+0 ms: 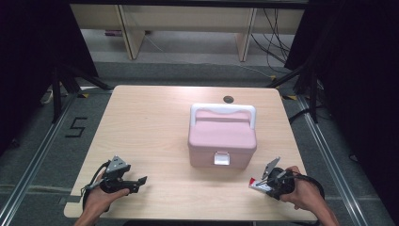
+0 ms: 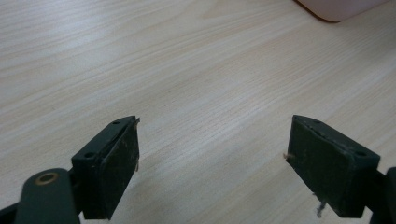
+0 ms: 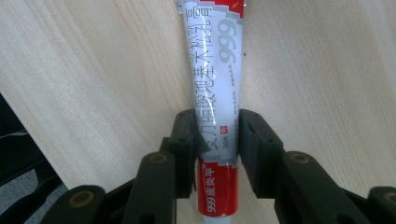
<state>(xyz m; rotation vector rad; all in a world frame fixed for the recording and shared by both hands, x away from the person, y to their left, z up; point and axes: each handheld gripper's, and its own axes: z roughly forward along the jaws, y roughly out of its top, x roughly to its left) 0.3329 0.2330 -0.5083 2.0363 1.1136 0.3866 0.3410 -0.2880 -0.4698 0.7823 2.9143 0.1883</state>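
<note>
Right hand-held gripper (image 3: 215, 135), lower right of the high view: jaws closed on a white-and-red tube (image 3: 215, 79), pads pressing its two sides about mid-length. In the right gripper view the tube runs up the centre of the frame from between the jaws, red band and cap end at the bottom, printed white body above, over the pale wood desk (image 3: 93, 70). Whether the tube rests on the desk or is lifted just off it is hard to tell from here. In the high view the tube (image 1: 259, 185) pokes out to the left of the right hand (image 1: 301, 190), near the desk's front edge.

Left hand-held gripper (image 2: 212, 161), lower left of the high view: jaws wide apart, nothing between them, bare desk beneath.

Pink box (image 1: 222, 137) with white handle and white front latch, lid down, stands centre-right of the desk, well apart from both grippers. Its corner shows at the upper right of the left gripper view.
</note>
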